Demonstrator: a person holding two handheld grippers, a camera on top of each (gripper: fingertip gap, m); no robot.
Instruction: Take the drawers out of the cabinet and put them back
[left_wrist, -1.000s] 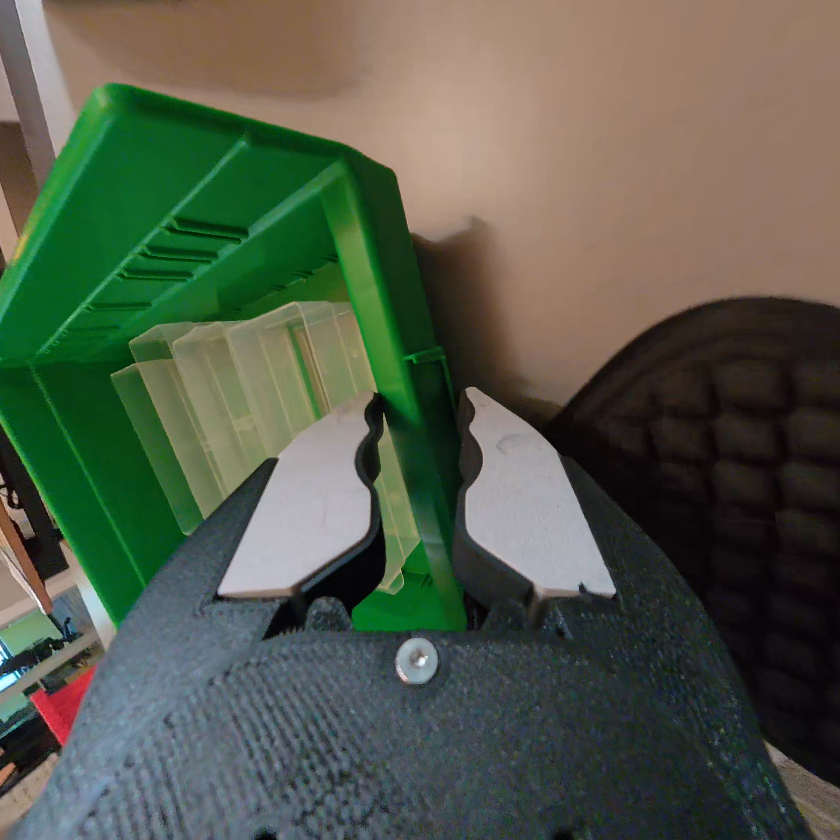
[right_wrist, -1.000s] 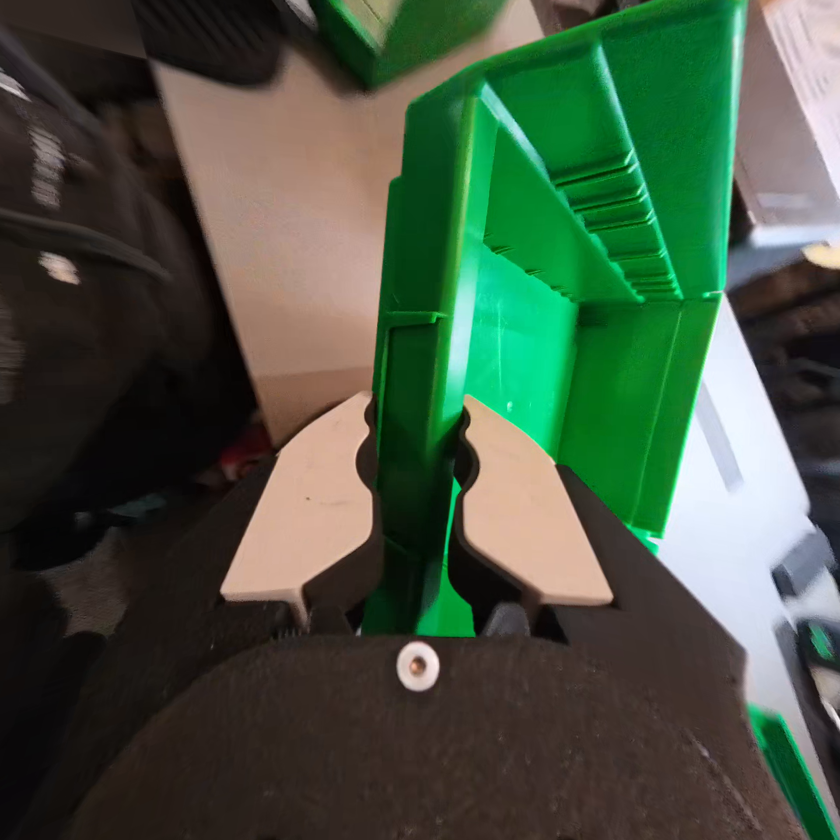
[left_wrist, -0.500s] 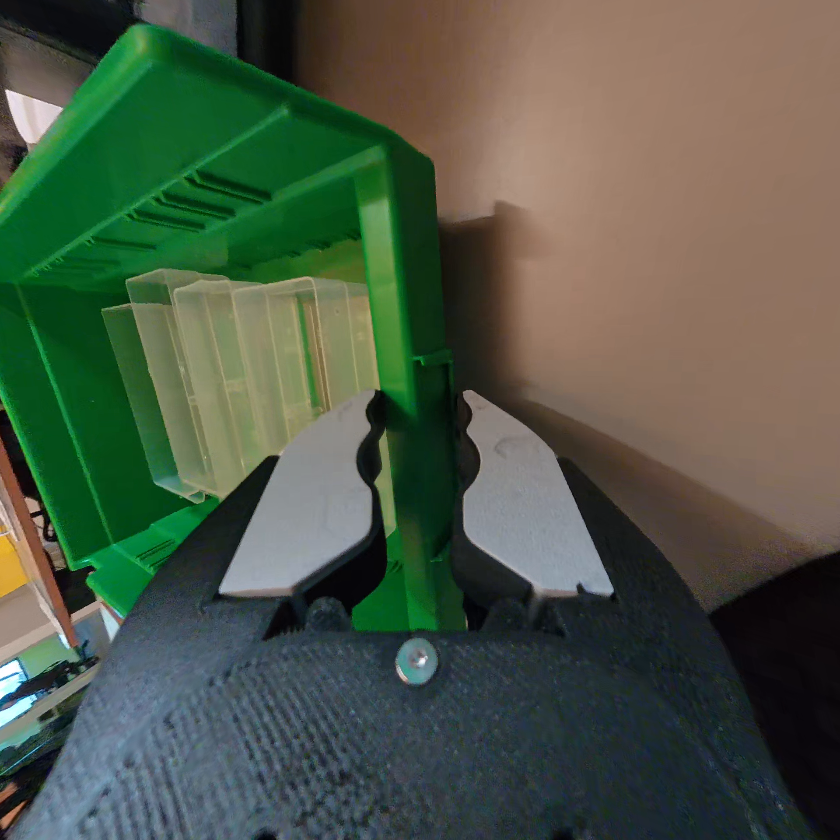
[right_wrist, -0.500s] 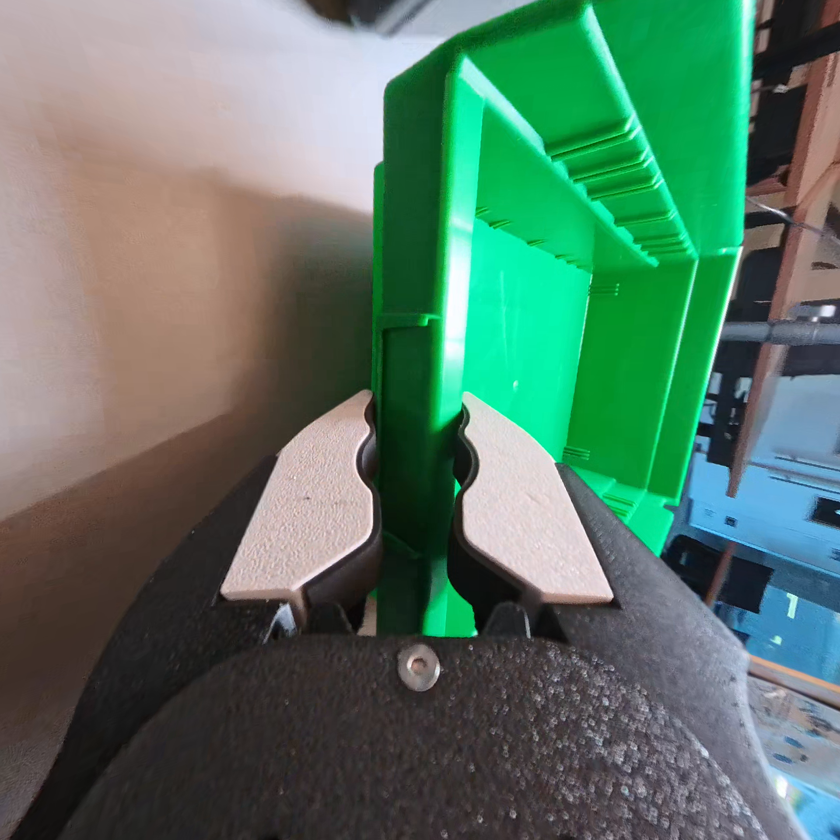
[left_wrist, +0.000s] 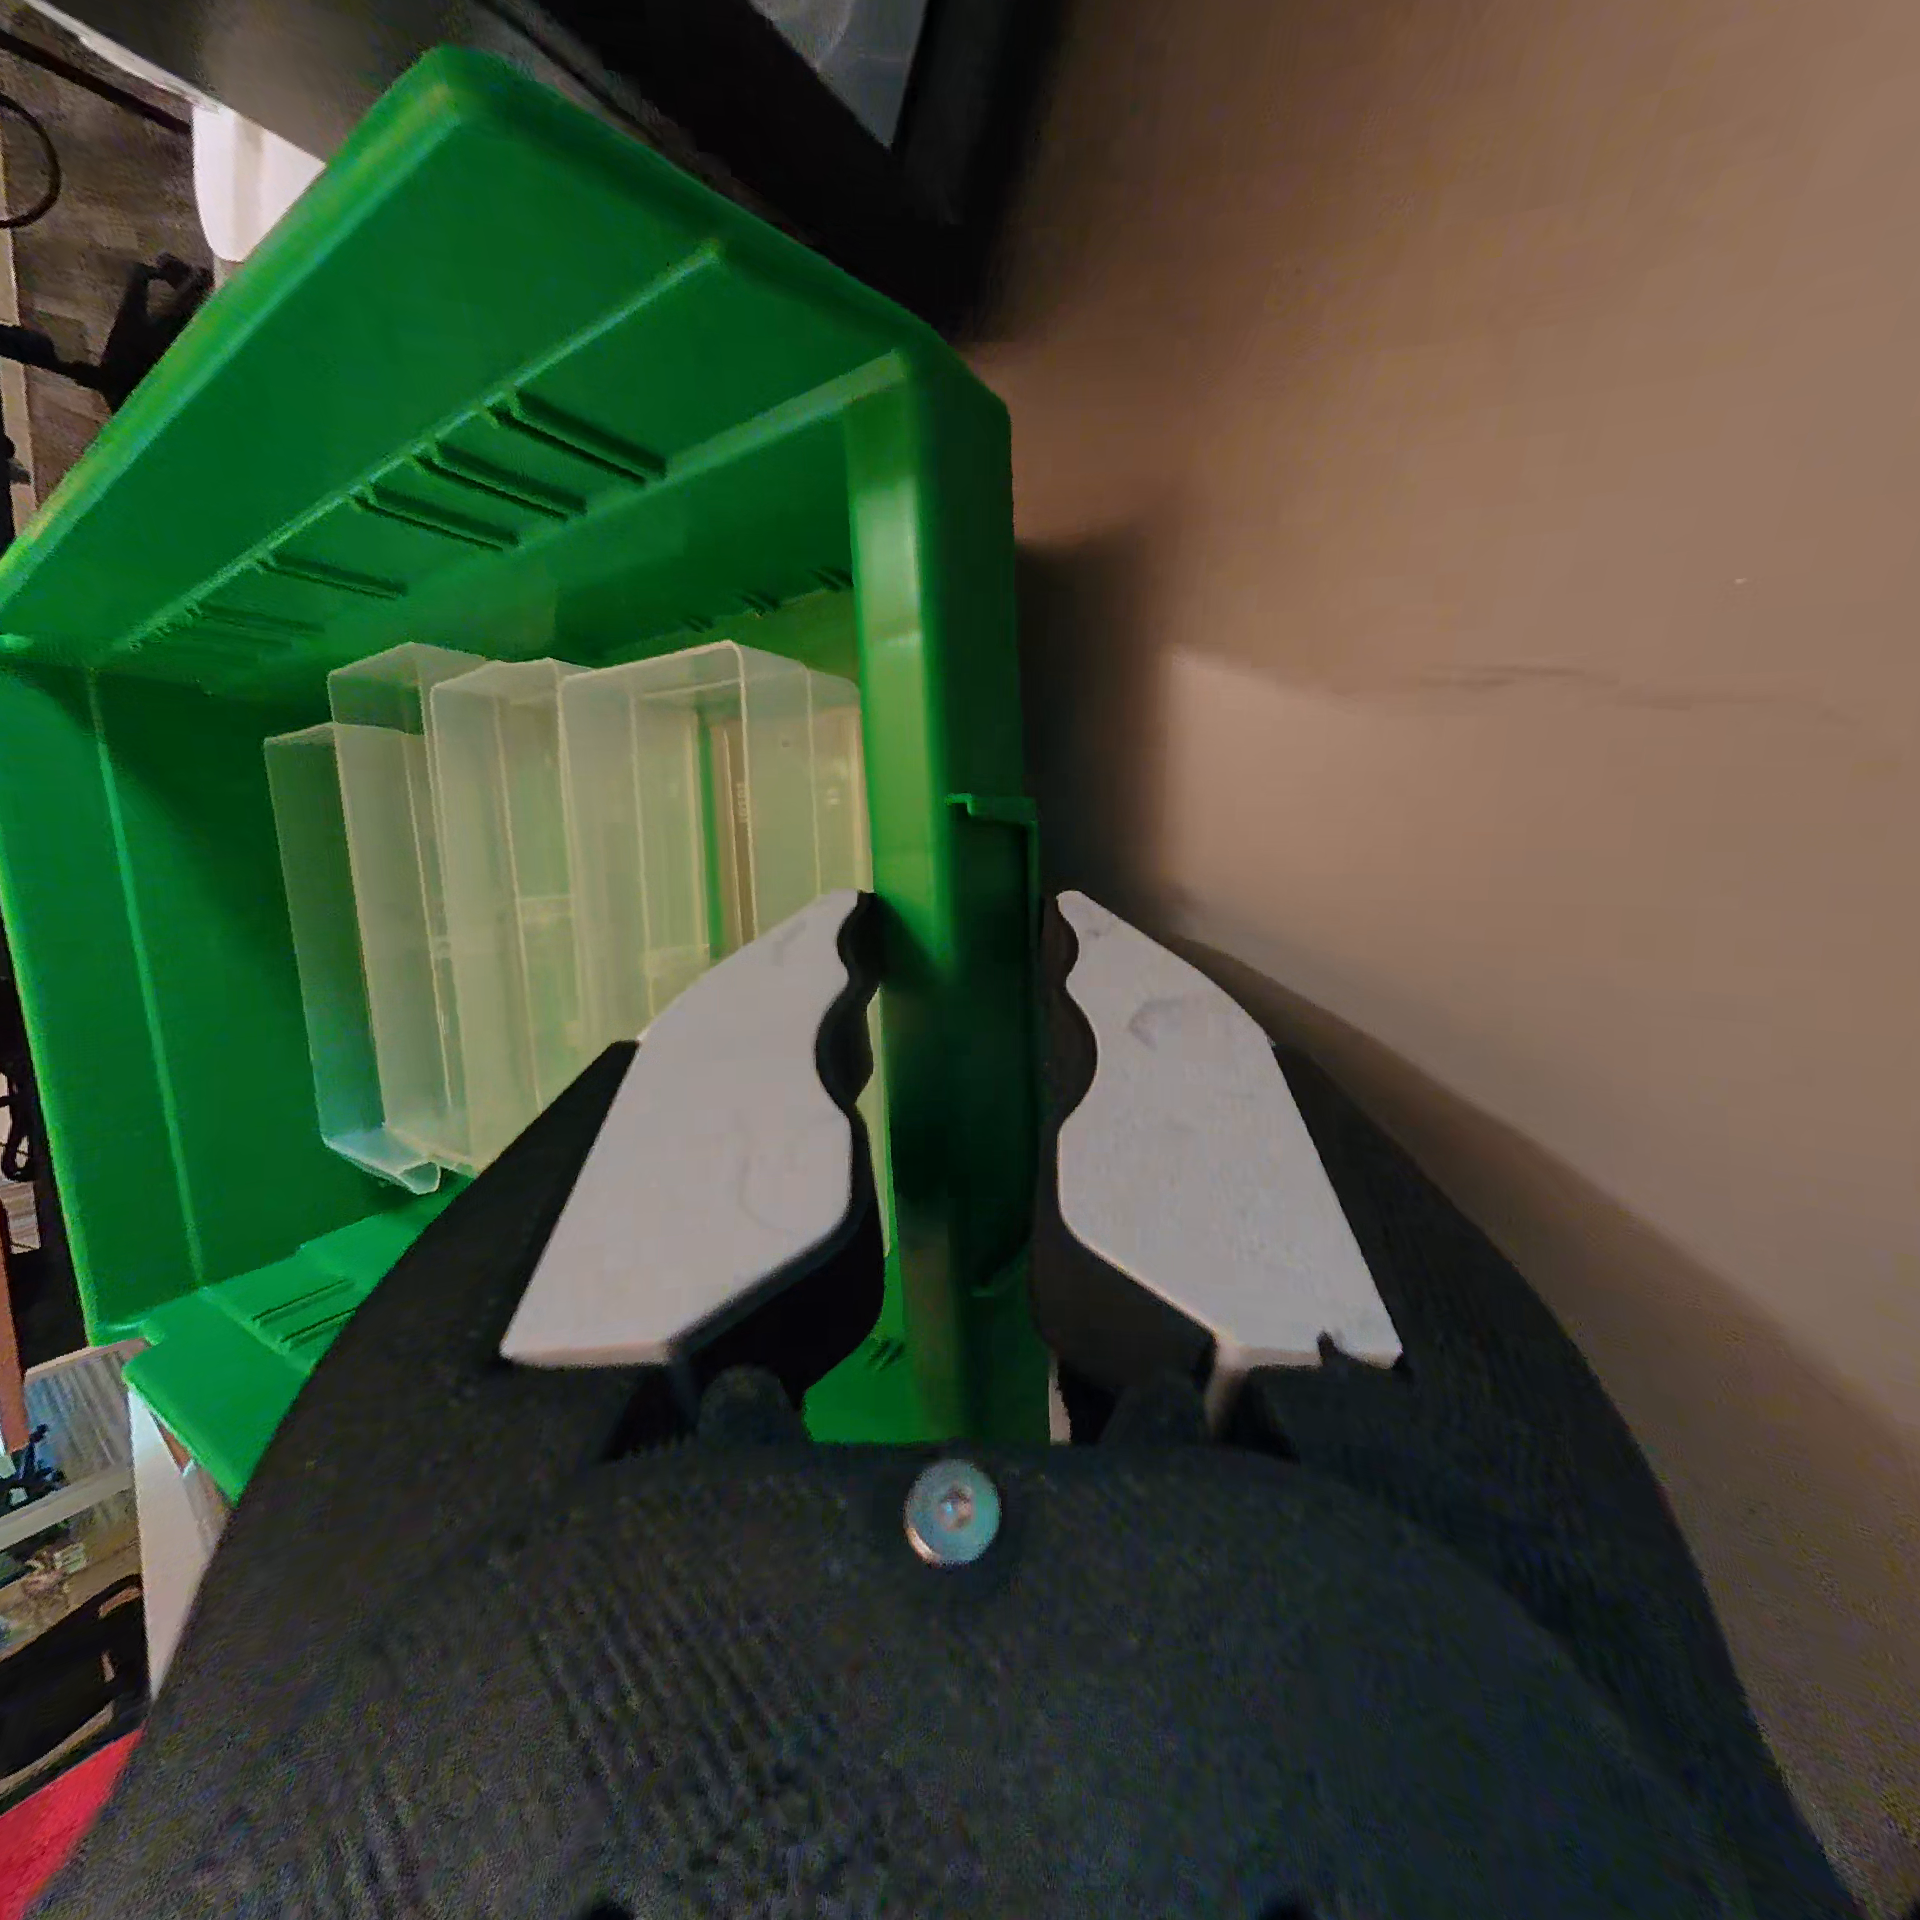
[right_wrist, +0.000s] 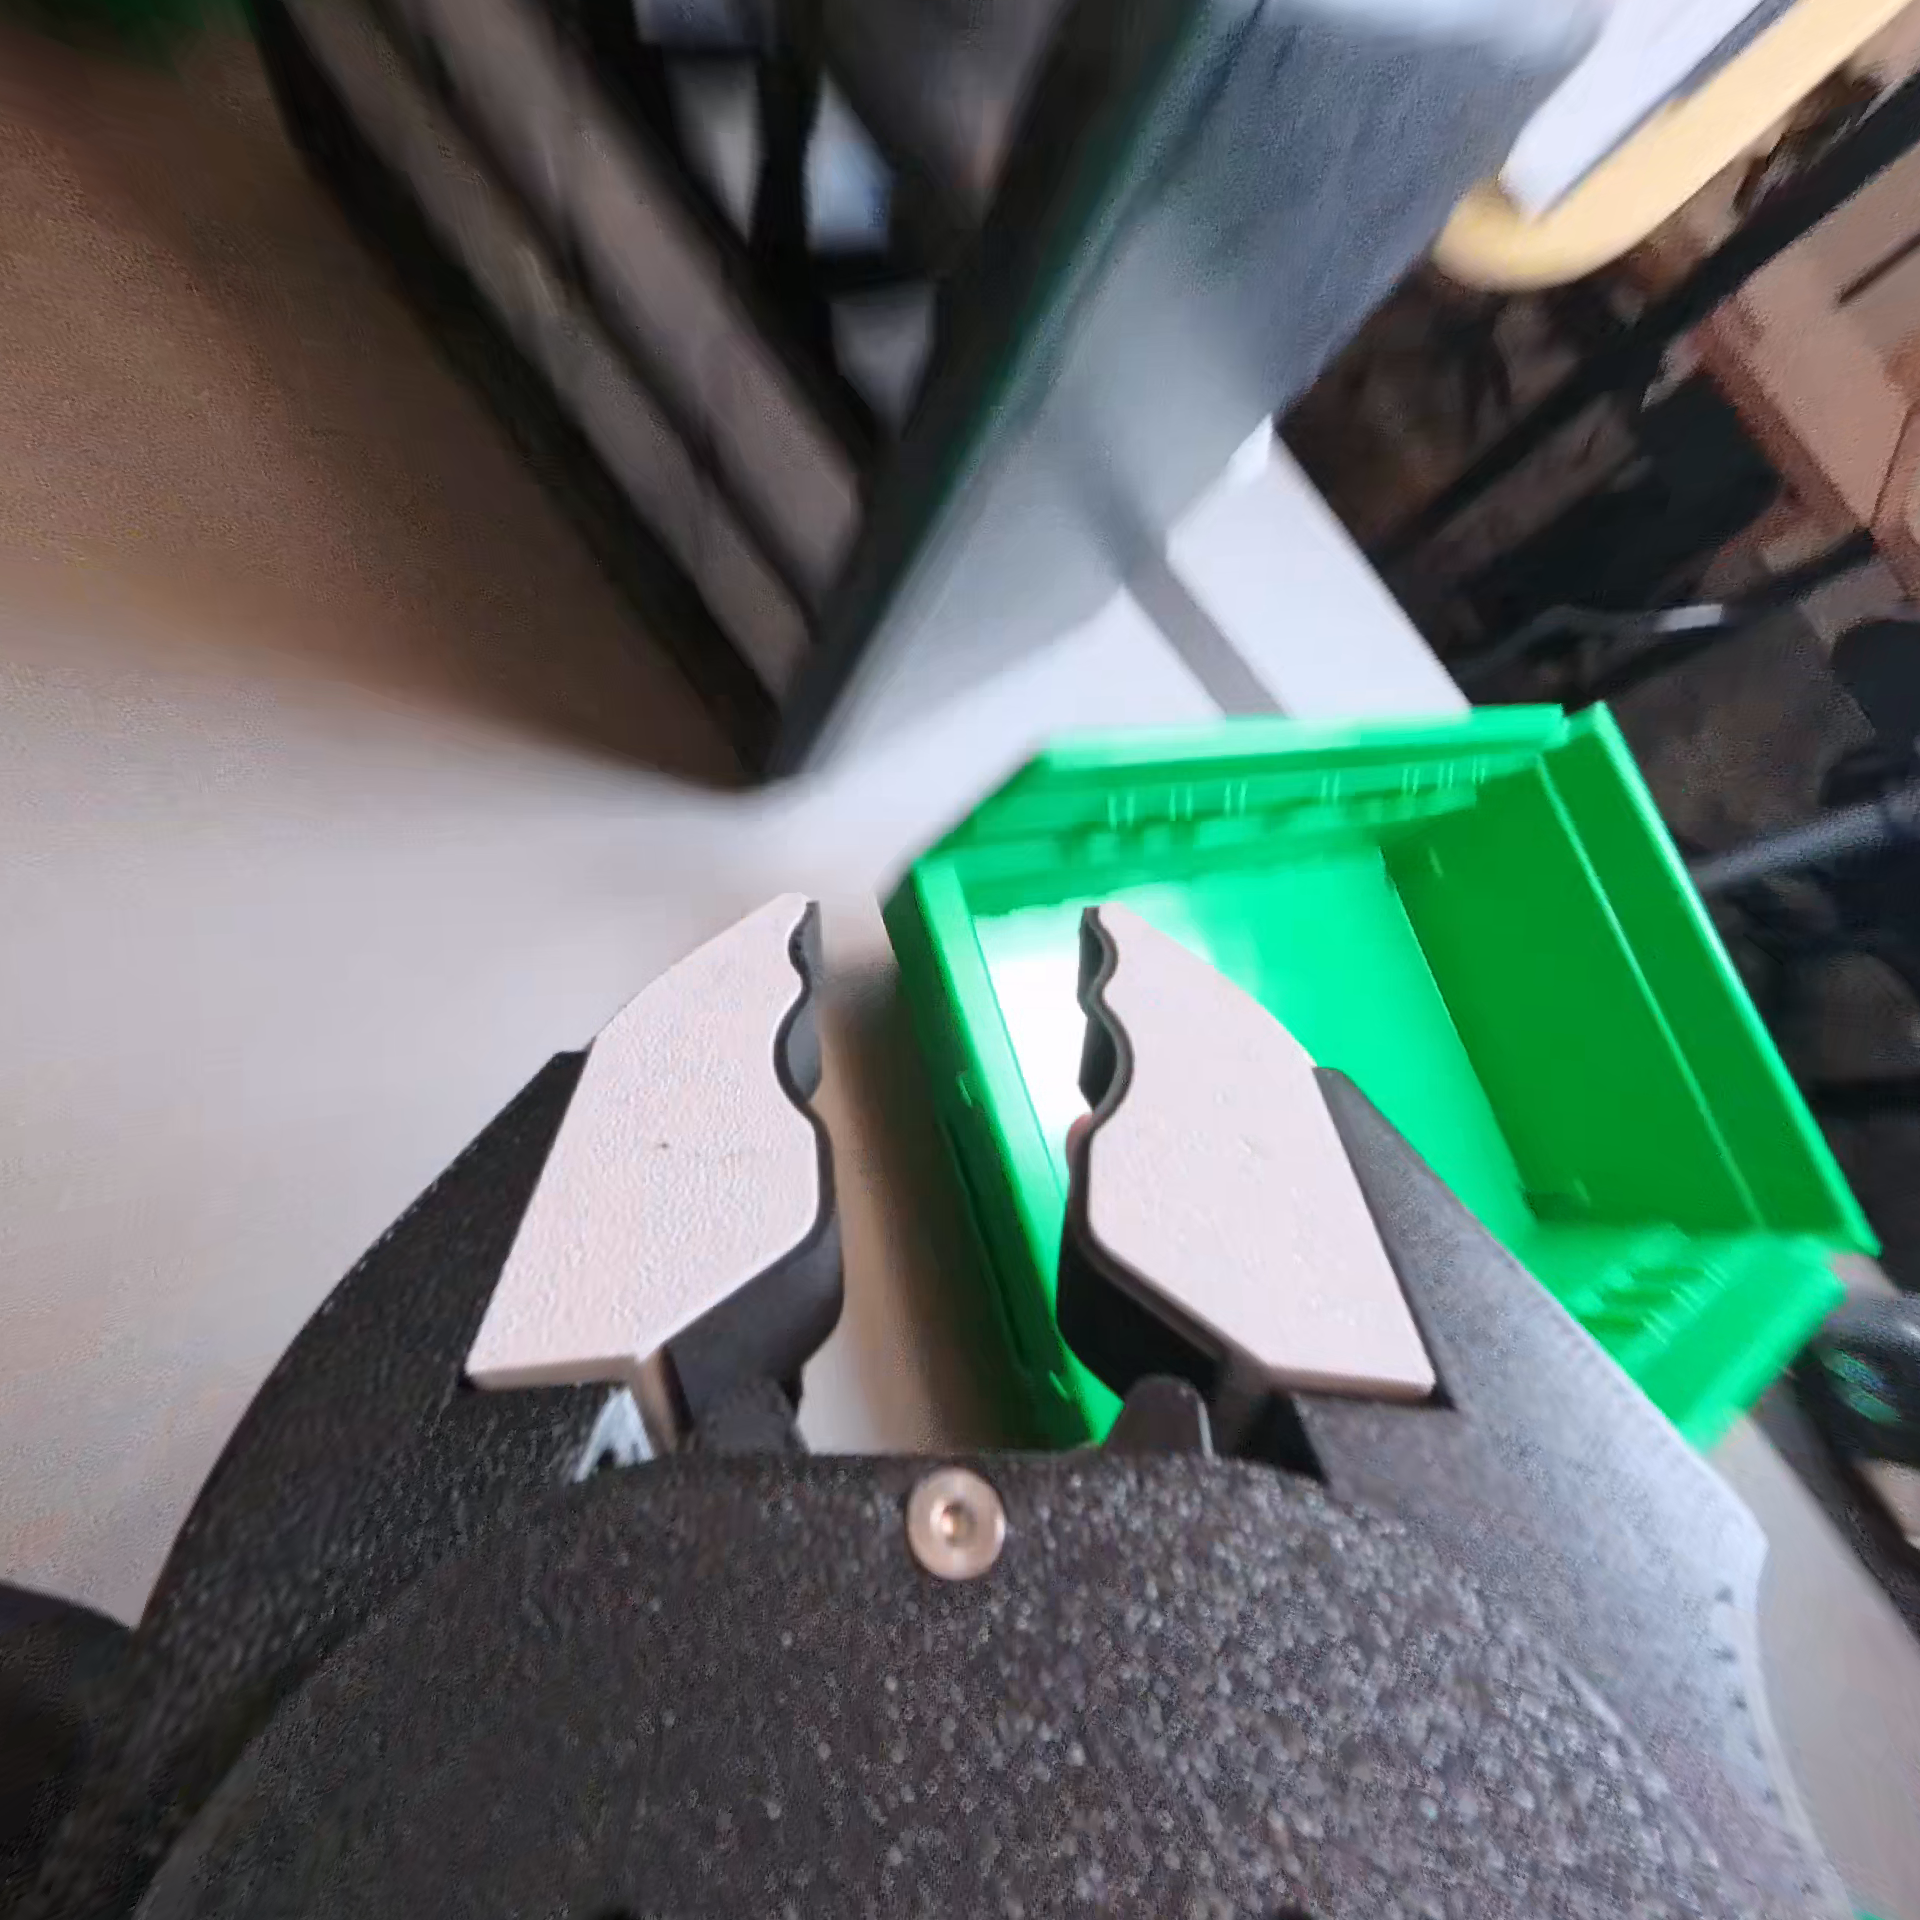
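Left wrist view: your left gripper (left_wrist: 956, 935) is clamped on the front right edge post of a green cabinet (left_wrist: 436, 436). Both pale fingers (left_wrist: 717, 1164) press against that green wall, one inside the opening, one outside. The cabinet's open face is toward the camera. Inside sit clear plastic drawers (left_wrist: 499, 894), standing side by side on end as seen here, packed against one another toward the rear wall. How many there are is hard to tell through the translucent plastic. The slotted rails on the cabinet's inner wall show above them. A tan wall surface (left_wrist: 1507, 623) fills the right side of the view, just beside the held edge. A dark framed object (left_wrist: 883, 114) is at the top, behind the cabinet.

Right wrist view: your right gripper (right_wrist: 951, 935) has its jaws parted and holds nothing. A second green cabinet shell (right_wrist: 1538, 1039) lies on its side on the pale table (right_wrist: 312, 935), open face toward the camera, interior bare. Its near left wall sits in the gap between the fingers, close to the right finger (right_wrist: 1226, 1174); the left finger stands apart from it. Whether the right finger touches the wall you cannot tell from this view. The background is motion-blurred; only dark furniture shapes (right_wrist: 665, 364) are readable.
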